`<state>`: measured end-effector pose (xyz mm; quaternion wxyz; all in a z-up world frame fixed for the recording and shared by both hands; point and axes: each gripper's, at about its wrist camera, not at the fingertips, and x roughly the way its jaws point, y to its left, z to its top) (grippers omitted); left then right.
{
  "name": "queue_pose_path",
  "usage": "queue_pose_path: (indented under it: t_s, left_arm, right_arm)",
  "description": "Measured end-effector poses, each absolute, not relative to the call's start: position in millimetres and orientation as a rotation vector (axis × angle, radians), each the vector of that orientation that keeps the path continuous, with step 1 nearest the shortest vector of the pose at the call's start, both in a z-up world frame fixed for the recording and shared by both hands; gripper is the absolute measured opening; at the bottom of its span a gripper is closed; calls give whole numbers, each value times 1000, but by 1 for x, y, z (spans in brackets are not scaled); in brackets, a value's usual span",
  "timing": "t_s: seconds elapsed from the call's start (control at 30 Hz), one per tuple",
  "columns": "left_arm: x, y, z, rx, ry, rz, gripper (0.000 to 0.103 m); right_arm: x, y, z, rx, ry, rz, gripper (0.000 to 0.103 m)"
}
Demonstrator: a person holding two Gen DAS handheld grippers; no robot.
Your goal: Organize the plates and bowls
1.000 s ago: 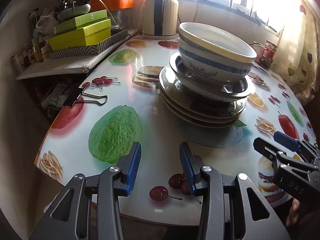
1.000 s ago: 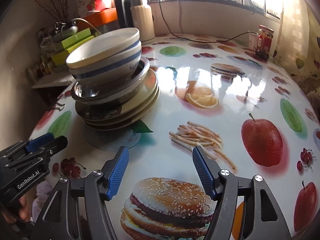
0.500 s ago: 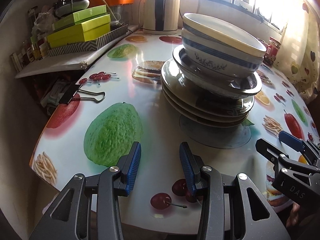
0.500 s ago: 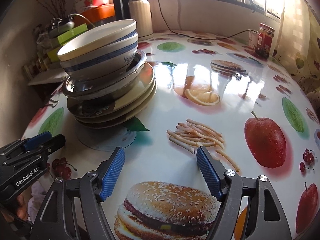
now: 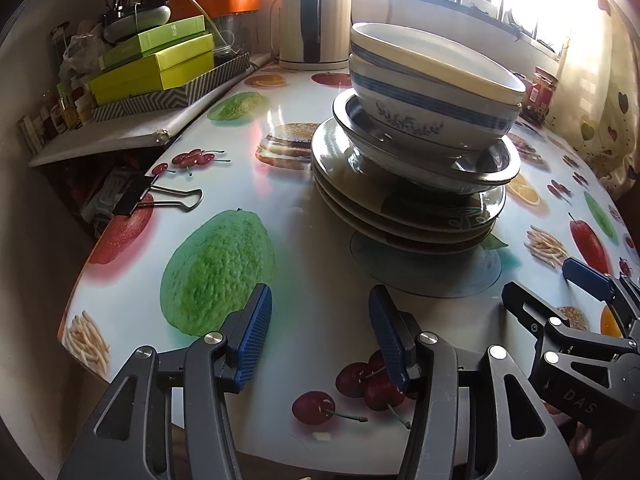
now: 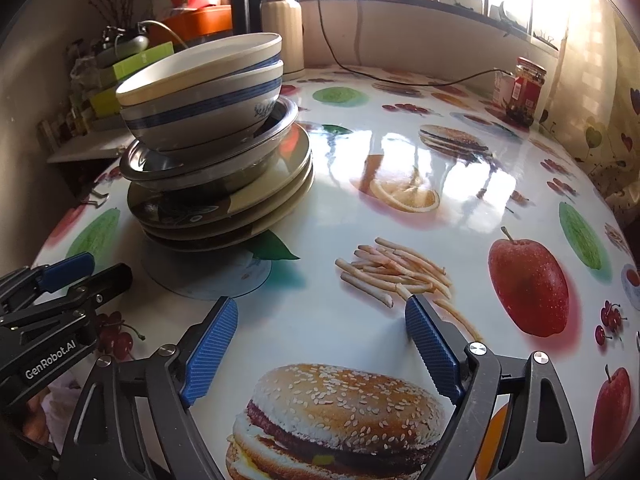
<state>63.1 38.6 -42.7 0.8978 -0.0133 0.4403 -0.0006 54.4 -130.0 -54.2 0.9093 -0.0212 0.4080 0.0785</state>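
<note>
One pile of dishes stands on the fruit-print table. Two cream bowls with blue bands (image 5: pixel 432 92) (image 6: pixel 200 96) sit nested on top, tilted. Under them is a shiny metal bowl (image 5: pixel 488 168) (image 6: pixel 224 152), then a few brownish plates (image 5: pixel 400 216) (image 6: pixel 240 204). My left gripper (image 5: pixel 320 312) hovers low over the near edge, in front of the pile, its jaws opening with nothing between them. My right gripper (image 6: pixel 320 320) hangs over the printed fries and burger, right of the pile, jaws opening and empty. Each gripper shows at the edge of the other's view (image 5: pixel 560 292) (image 6: pixel 96 268).
A kettle (image 5: pixel 316 12) (image 6: pixel 276 28) stands at the back by the window. Green boxes (image 5: pixel 156 64) are stacked on a side shelf at the left. A black binder clip (image 5: pixel 140 196) lies near the left edge. A red-labelled jar (image 6: pixel 524 92) and a cable (image 6: pixel 400 76) are at the far right.
Both grippers have drawn a little closer to the pile, which now looks larger. Both pairs of jaws stand wider apart than before, the right one most.
</note>
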Motion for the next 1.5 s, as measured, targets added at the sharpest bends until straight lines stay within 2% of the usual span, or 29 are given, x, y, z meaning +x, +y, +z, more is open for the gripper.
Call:
queue_pose_path:
  t_s: [1.5]
  left_arm:
    - [63,38,-43,-27,911,0,53]
  right_arm:
    - [54,-130,-55,-53,840,147,89]
